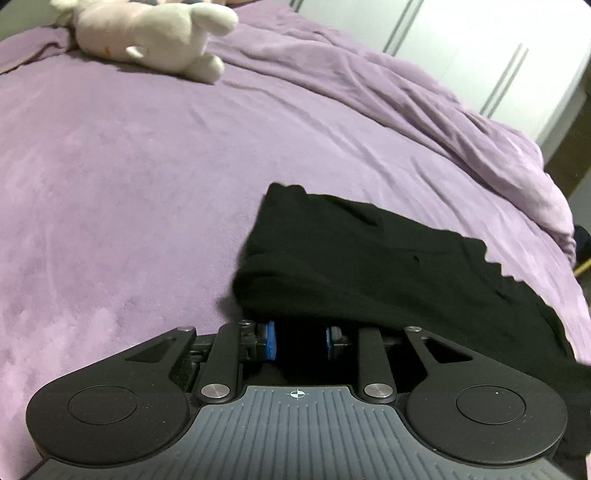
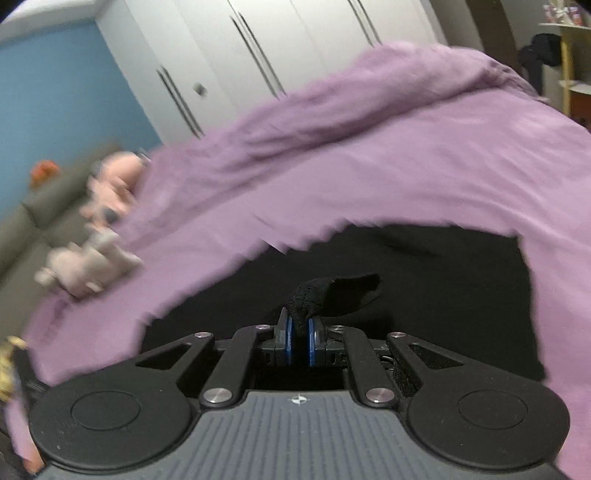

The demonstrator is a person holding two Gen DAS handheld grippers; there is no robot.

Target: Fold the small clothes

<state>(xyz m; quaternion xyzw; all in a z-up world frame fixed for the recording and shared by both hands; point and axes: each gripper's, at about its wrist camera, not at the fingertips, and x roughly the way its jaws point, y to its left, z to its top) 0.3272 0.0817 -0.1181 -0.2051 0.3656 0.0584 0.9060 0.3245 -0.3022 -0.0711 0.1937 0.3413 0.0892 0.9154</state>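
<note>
Only in the left wrist view: white plush toy (image 1: 155, 35) far ahead-left of the left gripper (image 1: 300, 341) on the purple fleece bedspread (image 1: 129, 192); blue wall (image 2: 55, 99) only in the right view. Left jaws partly apart, black knit garment (image 1: 369, 266) draped over the tips, contact hidden; right gripper (image 2: 300, 332) nearly closed, pinching a bunched fold of that garment just ahead.
</note>
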